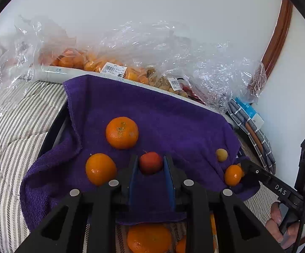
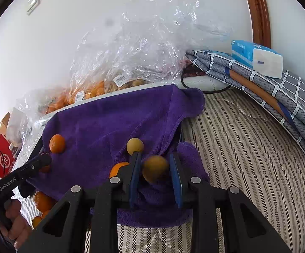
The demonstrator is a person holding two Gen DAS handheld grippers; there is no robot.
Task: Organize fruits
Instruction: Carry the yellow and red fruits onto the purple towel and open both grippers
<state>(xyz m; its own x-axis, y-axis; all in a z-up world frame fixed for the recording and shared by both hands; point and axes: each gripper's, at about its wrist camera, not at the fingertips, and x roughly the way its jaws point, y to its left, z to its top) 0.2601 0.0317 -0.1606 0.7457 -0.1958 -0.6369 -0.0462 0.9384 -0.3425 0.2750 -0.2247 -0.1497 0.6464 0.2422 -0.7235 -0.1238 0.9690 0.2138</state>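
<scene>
The left gripper (image 1: 150, 164) clamps a red fruit (image 1: 150, 162) over the purple towel (image 1: 163, 116), probably to sort it by kind; oranges (image 1: 122, 132) lie at ten and eleven o'clock. The right gripper (image 2: 155, 168) brackets a blurred yellow fruit (image 2: 155, 168), though its hold seems unsure. That fruit sits near the towel's four o'clock edge, with open striped bedding (image 2: 236, 147) beyond.

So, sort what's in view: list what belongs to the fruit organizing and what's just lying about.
Belongs to the job: oranges, small red fruit, yellow-brown fruit, purple towel they lie on, bagged fruit behind.

Just lying about: tissue pack, folded checked bedding, striped cover, red box.
</scene>
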